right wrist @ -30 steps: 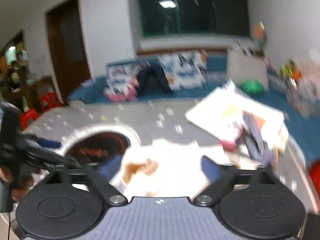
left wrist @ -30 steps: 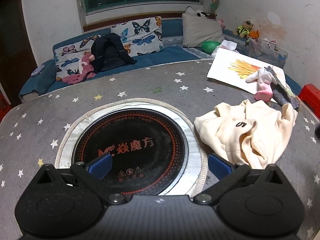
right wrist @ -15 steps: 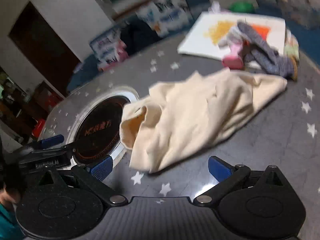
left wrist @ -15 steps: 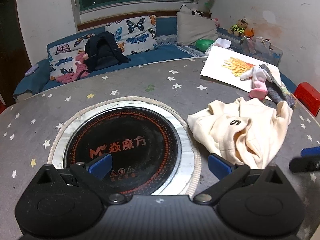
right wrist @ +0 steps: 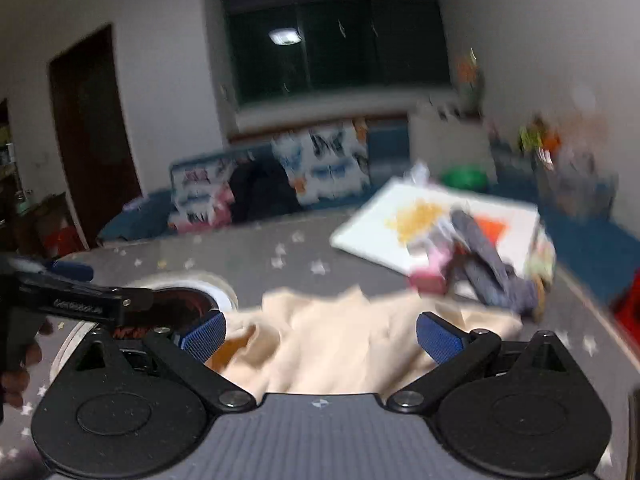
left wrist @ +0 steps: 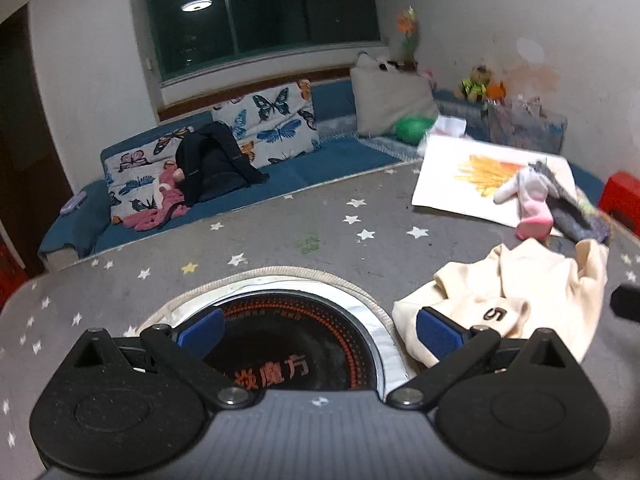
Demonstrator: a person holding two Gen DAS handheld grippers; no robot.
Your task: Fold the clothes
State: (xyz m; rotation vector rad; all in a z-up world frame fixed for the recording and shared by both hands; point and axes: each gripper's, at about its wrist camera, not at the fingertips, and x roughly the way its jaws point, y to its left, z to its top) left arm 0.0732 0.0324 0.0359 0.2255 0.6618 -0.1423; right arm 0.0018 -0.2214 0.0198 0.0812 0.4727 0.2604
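A crumpled cream garment (left wrist: 516, 300) with a black number 5 lies on the grey star-print table (left wrist: 280, 240), right of the round black cooktop (left wrist: 292, 344). My left gripper (left wrist: 318, 328) is open and empty, low over the cooktop, its right finger at the garment's left edge. My right gripper (right wrist: 320, 330) is open and empty, just above the cream garment (right wrist: 340, 340), which fills the gap between its fingers. The right wrist view is blurred. The left gripper (right wrist: 68, 292) shows at that view's left edge.
A white drawing board (left wrist: 476, 172) with socks (left wrist: 532, 204) and a grey cloth (left wrist: 572, 216) lies at the table's far right. A blue sofa (left wrist: 280, 168) with butterfly cushions and dark clothes stands behind the table. A red stool (left wrist: 624, 196) stands at the right.
My left gripper has dropped lower and tilted up, so the cooktop sits closer under it. My right gripper has swung down and level over the cream garment.
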